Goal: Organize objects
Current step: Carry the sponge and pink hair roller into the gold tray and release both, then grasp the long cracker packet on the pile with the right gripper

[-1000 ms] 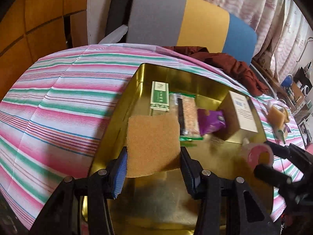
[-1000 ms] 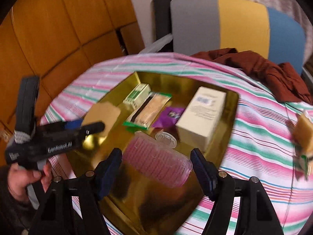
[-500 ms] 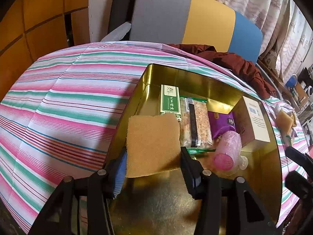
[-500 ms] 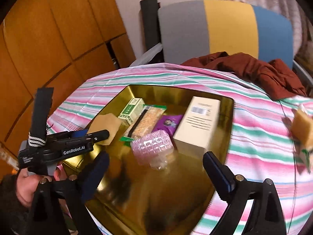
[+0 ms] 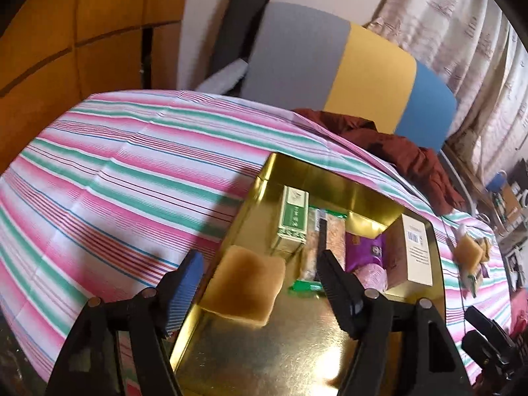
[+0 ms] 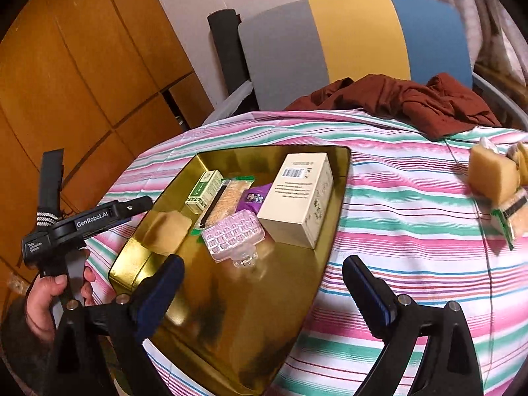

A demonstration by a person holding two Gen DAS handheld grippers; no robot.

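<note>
A gold tin tray [image 5: 280, 356] [image 6: 264, 313] lies on the striped tablecloth. In it are a tan sponge [image 5: 246, 283] [image 6: 166, 231], a green box [image 5: 292, 222] [image 6: 204, 189], a snack bar packet [image 5: 326, 241] [image 6: 227, 201], a purple packet [image 5: 364, 250] [image 6: 255, 196], a pink plastic case [image 6: 232, 236] and a cream box [image 5: 412, 252] [image 6: 298, 198]. My left gripper [image 5: 260, 292] is open just above the sponge, which lies loose in the tray. My right gripper [image 6: 260, 292] is open and empty over the tray's near right edge.
A second sponge [image 6: 491, 176] and a snack packet [image 6: 510, 214] lie on the cloth at the right. A dark red cloth [image 6: 412, 102] lies at the table's far edge in front of a grey, yellow and blue chair [image 6: 356, 43]. Wooden panels stand at the left.
My left gripper opened and let the sponge drop into the tray. My right gripper released the pink case into the tray, opened wide and drew back to the right.
</note>
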